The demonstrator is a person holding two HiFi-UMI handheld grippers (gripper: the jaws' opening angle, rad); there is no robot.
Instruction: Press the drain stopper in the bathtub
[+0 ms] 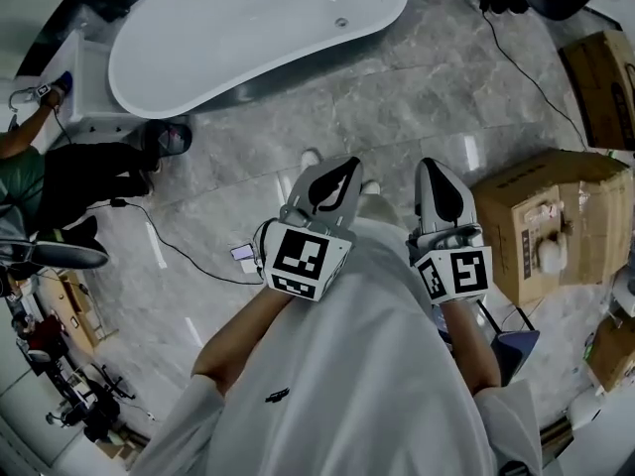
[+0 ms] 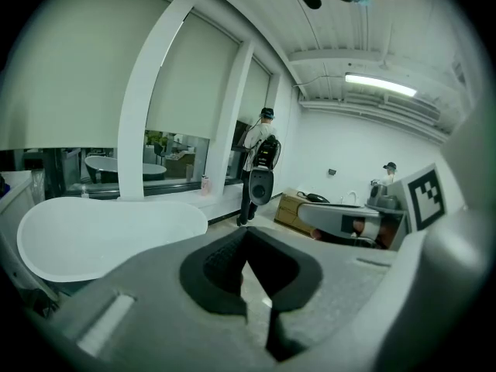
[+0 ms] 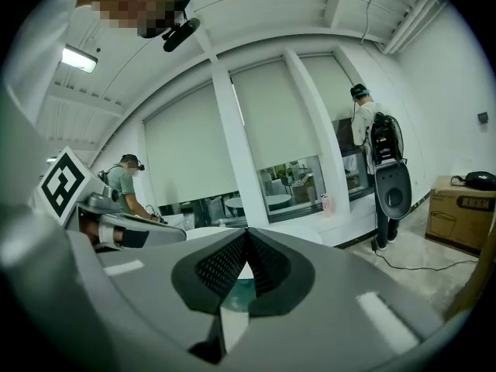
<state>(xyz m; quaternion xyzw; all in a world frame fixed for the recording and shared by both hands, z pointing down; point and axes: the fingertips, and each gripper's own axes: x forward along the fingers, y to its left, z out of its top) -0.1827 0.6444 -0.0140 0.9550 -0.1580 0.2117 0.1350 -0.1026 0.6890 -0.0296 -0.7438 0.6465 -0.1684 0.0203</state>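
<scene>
The white bathtub (image 1: 248, 28) lies ahead across the marble floor, its small round drain stopper (image 1: 341, 22) on the tub bottom. Both grippers are held close to my body, well short of the tub. My left gripper (image 1: 347, 166) points toward the tub with its jaws shut and nothing between them; in the left gripper view its tips meet (image 2: 246, 232), and the bathtub (image 2: 101, 235) shows at the left. My right gripper (image 1: 431, 167) is beside it, also shut and empty, its tips together (image 3: 248, 235) in the right gripper view.
A large cardboard box (image 1: 541, 221) stands right of my right gripper, another box (image 1: 605, 82) farther back. A cable (image 1: 184, 256) runs over the floor at the left, where a person (image 1: 60, 181) sits by the tub's end. A standing person (image 2: 262, 161) wears a backpack.
</scene>
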